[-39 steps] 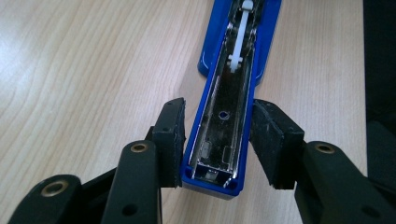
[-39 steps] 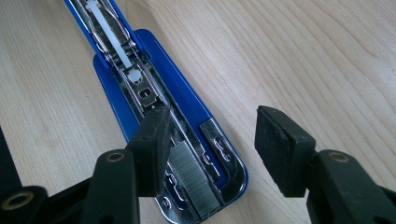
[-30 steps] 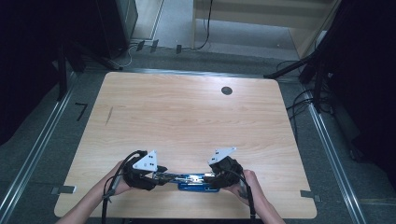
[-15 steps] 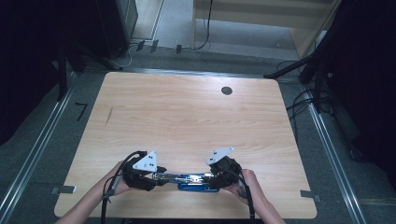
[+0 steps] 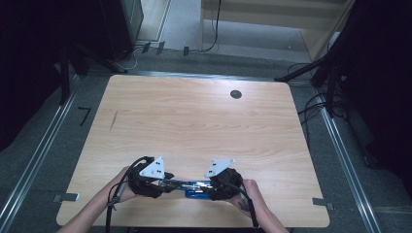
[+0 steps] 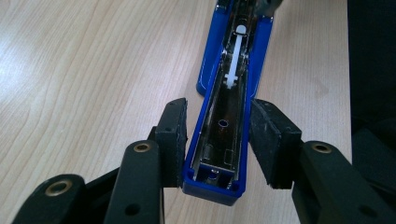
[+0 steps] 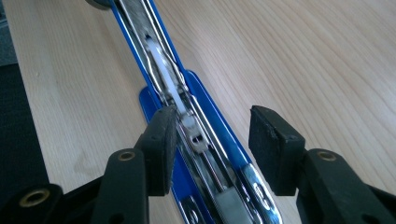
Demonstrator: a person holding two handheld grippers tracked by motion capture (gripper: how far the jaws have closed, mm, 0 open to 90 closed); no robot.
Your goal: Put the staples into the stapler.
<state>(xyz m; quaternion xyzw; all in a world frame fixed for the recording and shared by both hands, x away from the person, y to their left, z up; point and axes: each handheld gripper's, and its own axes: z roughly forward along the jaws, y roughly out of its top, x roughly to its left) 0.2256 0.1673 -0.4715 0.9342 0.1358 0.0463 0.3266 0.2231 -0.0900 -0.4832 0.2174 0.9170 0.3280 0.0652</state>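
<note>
Blue plastic and shiny steel, that's what's on the bench: a stapler [image 5: 194,187] opened up, lying near the front edge of the wooden table [image 5: 194,121], right between the two hands.

The left gripper [image 6: 219,140] has its jaws set narrow around the stapler's open top arm. The left pad looks like it's touching the blue side, while the right pad sits a hair off it, so I can't tell if it's really clamped. The right gripper [image 7: 212,135] straddles the metal magazine from the other end with its jaws spread wider. Its left pad is close to the rail, its right pad well clear, gripping nothing.

My guess is the step is working the white pusher [image 7: 163,70] or the magazine while the other end is steadied. To do it well, I'd firm up the left hold on the blue sides first, squeeze square across the arm rather than at an angle, and keep the base flat on the table. Then bring the right jaws in centred on the rail, slowly, since that spring can snap back.

Orientation: in the high view the long axis runs left to right, parallel to the front edge. The free tip of the top arm points toward the left gripper, the hinge end toward the right one.
</note>
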